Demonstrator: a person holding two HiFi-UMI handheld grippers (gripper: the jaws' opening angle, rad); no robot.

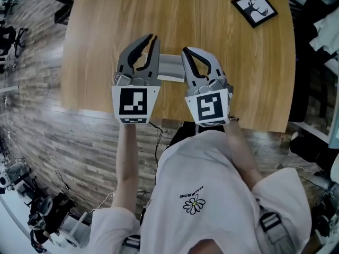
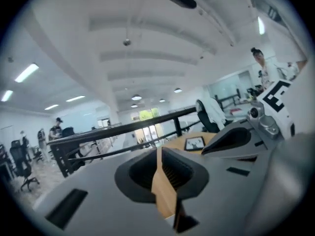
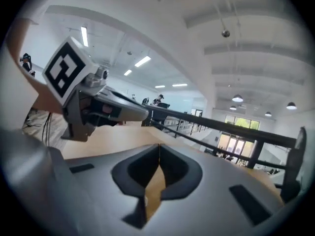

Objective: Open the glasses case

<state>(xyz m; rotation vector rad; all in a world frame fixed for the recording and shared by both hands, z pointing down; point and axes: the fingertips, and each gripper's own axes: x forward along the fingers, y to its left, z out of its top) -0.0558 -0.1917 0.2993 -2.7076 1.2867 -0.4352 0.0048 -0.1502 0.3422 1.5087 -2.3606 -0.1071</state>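
Note:
A pale grey glasses case lies on the round wooden table. In the head view both grippers partly cover it, and I cannot tell whether its lid is up. My left gripper is held above the case's left end, shut with nothing in it. My right gripper is above the right end, also shut and empty. In the left gripper view the jaws meet at the tips with only table showing behind them. The right gripper view shows its jaws closed the same way. Both point almost level, so neither gripper view shows the case.
A black-framed deer picture lies at the table's far right, and shows again as a small frame. The table's near edge is just in front of my body. A dark railing crosses the room beyond the table.

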